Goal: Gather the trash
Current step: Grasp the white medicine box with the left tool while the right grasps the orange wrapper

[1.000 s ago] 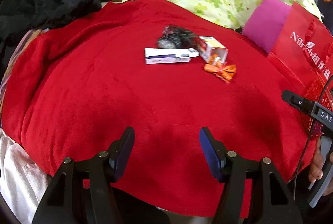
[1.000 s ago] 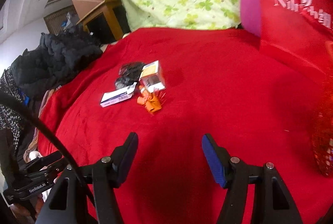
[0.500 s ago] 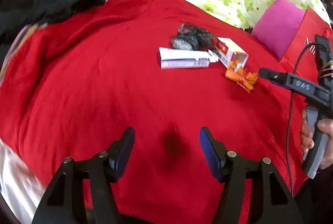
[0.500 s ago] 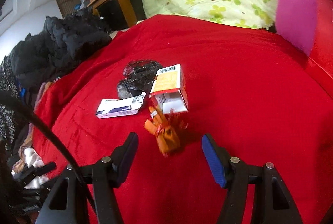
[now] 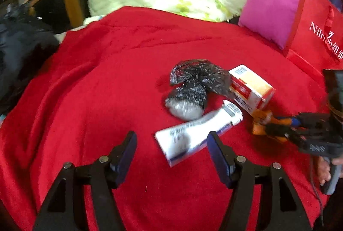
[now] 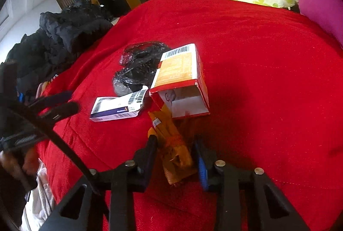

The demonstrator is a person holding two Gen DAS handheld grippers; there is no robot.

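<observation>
Item 1: crumpled orange foil wrapper [image 6: 174, 149], on the red fleece blanket [image 6: 257, 63] at 6 o'clock of the trash cluster. My right claw [image 6: 175, 152] has just been closing, with the wrapper between the pads, and now looks clamped on its middle. Judged weightless, soft and crushable; it may slip out as it collapses, so the bunched centre is the best hold.

Item 2: long white cardboard box with a purple stripe [image 5: 198, 131], at 9 o'clock of the wrapper. My left claw [image 5: 171, 150] stands apart with nothing held; its jaws have just been widening, and the box's near end lies just ahead of them. Light, stiff, likely empty; take it across the narrow width.

Item 3: open orange-and-red carton [image 6: 182, 80], at 12 o'clock of the wrapper. Hollow; its walls will likely cave under a hard pinch.

Item 4: knotted black plastic bag [image 5: 194, 87], at 11 o'clock. Limp and slick; grip the knot.
</observation>
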